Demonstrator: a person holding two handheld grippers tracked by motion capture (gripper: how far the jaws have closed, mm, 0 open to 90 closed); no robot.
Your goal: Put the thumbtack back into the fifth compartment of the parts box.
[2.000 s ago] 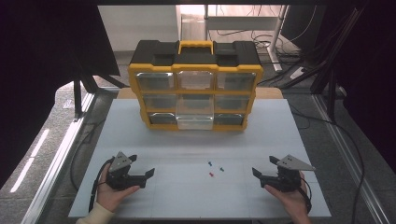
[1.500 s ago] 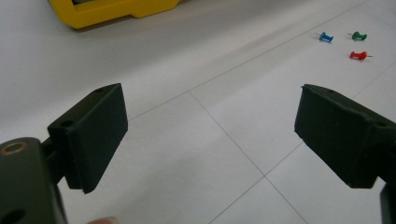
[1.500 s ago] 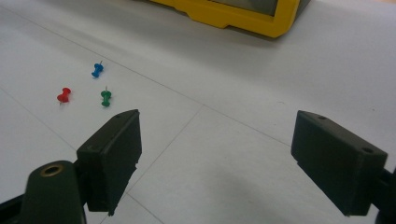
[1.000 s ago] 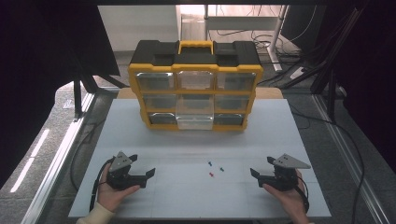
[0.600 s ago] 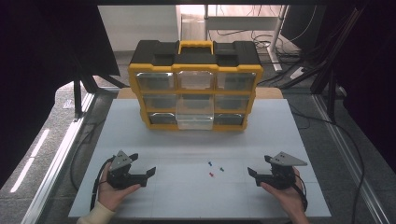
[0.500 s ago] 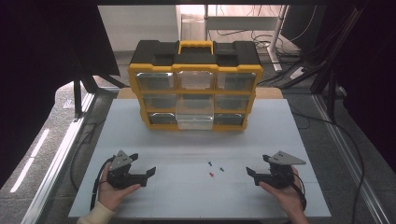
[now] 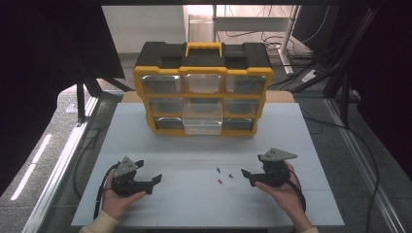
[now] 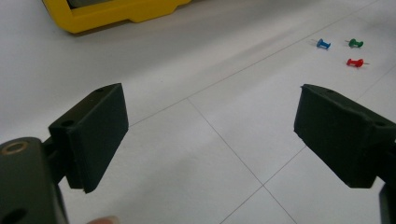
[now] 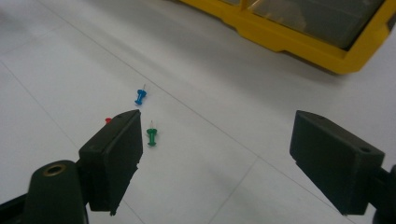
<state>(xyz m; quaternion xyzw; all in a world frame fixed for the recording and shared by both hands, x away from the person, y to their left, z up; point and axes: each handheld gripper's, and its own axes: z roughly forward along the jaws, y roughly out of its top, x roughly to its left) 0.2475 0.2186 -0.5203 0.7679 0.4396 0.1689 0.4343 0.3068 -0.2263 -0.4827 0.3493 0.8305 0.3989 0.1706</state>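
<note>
Left gripper (image 8: 210,140), black and two-jawed: jaws spread wide, nothing between them but bare white tabletop (image 8: 187,70). Held low over the near left part of the table in the high view (image 7: 145,182), cupped from below by the person's left hand (image 7: 116,201). Ahead of its jaws, well apart: three small plastic push pins lying on their sides, a blue push pin (image 8: 323,44), a green push pin (image 8: 355,44) and a red push pin (image 8: 355,62).

Right gripper (image 9: 215,144), same black build with a grey three-cornered plate on top (plate plain in the high view): jaws likewise spread wide, empty. Held at the near right of the table (image 7: 252,175), in the right hand (image 7: 286,194). Green pin (image 9: 151,136) lying just beside its left-hand pad (image 9: 114,156), not touching; blue pin (image 9: 140,97) a little farther out; red pin (image 9: 108,120) half hidden behind that pad's top edge.

From above, all three pins clustered between the two grippers, nearer the right one: blue (image 7: 218,170), green (image 7: 231,176), red (image 7: 219,181).

Farther back, at the table's far middle: yellow-framed drawer organiser with black top and clear plastic drawers (image 7: 203,90), bottom-centre drawer pulled out a little.
</note>
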